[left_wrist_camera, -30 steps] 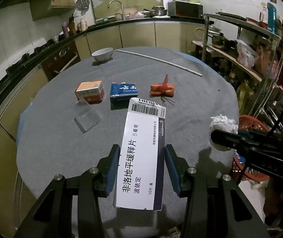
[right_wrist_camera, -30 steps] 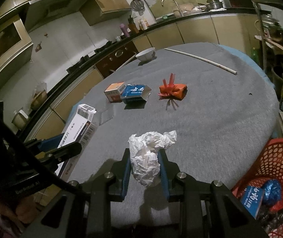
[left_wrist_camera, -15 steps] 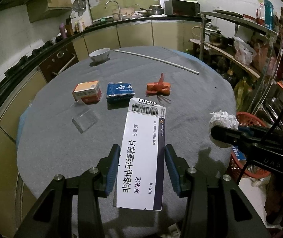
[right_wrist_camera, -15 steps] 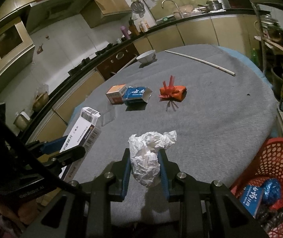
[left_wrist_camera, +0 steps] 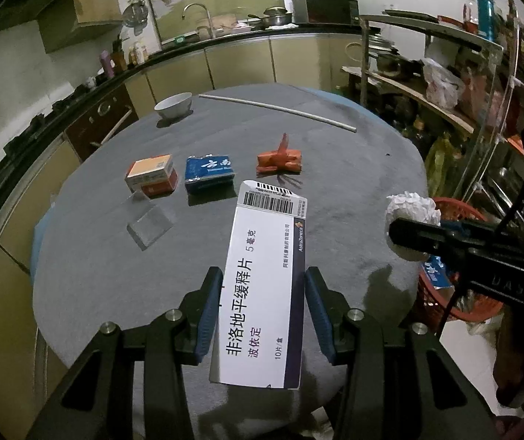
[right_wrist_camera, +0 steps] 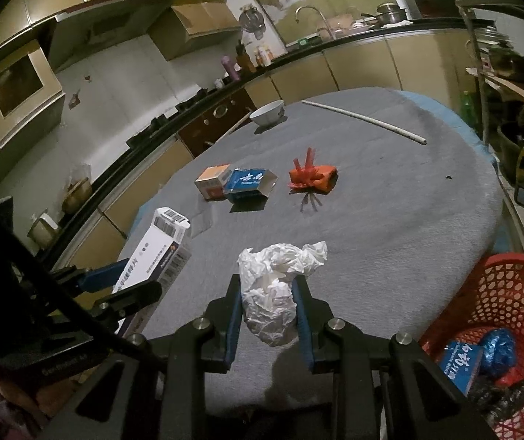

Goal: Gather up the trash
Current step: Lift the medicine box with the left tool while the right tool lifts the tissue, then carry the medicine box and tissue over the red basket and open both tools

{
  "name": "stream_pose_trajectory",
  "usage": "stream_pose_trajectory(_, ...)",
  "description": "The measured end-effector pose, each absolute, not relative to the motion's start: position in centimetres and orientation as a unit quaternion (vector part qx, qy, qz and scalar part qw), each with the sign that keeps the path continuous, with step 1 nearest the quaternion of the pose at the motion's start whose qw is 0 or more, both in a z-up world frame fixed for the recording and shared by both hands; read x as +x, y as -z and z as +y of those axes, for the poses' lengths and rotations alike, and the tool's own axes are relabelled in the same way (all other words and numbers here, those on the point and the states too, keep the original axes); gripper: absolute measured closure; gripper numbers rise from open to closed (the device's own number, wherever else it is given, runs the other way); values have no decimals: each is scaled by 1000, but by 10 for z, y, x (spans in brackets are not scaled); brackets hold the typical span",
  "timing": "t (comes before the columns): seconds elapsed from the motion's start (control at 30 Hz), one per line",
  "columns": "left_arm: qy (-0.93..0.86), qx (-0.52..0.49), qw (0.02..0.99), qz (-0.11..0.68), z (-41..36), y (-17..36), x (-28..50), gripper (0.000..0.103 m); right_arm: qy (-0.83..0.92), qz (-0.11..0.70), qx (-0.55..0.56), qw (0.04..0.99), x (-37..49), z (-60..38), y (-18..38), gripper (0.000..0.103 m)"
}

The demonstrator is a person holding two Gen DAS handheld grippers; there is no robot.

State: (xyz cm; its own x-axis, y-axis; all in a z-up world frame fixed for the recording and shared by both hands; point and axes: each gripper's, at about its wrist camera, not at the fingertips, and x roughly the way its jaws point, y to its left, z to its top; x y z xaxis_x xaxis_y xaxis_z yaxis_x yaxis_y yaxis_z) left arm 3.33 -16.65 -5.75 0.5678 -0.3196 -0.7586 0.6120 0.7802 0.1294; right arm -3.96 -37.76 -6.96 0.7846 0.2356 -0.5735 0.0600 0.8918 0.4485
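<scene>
- My left hand-held gripper (left_wrist_camera: 263,315) is clamped on a white medicine box (left_wrist_camera: 265,282), held up above the grey surface (left_wrist_camera: 353,190); the box sticks far out past the fingertips.
- My right hand-held gripper (right_wrist_camera: 268,317) is clenched on a crumpled white paper wad (right_wrist_camera: 273,293), also off the surface, near its front edge.
- The red mesh basket (right_wrist_camera: 511,293) sits low beside the surface, to the right of my right hand-held gripper, already holding a blue packet and other scraps.
- Risk, as I judge it: the box is gripped only at its lower part, so a quick swing could make it pivot or slip out short of the basket.
- The wad is soft and loose; part of it flares above the pads, so it may sag or catch on the basket rim when let go.
- To reach the basket my left hand-held gripper must cross towards the right one; the two could knock together.
- Left on the surface: an orange carton (left_wrist_camera: 151,176), a blue carton (left_wrist_camera: 208,174) touching it in the right view, a red wrapper (left_wrist_camera: 278,157), and a clear plastic piece (left_wrist_camera: 150,225).
- A white bowl (left_wrist_camera: 173,104) and a long thin rod (left_wrist_camera: 276,112) lie at the far side, well apart from my path.
</scene>
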Motion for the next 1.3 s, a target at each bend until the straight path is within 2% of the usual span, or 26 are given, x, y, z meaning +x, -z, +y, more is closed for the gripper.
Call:
stream_pose_trajectory(0.63, 299, 263, 838, 373, -216, 64, 7, 56, 16, 300, 274, 914, -79, -442, 80, 75)
stream_pose_trajectory(1.3, 415, 325, 790, 314, -340, 43, -37, 55, 146, 263, 346, 889, -162, -555, 101, 75)
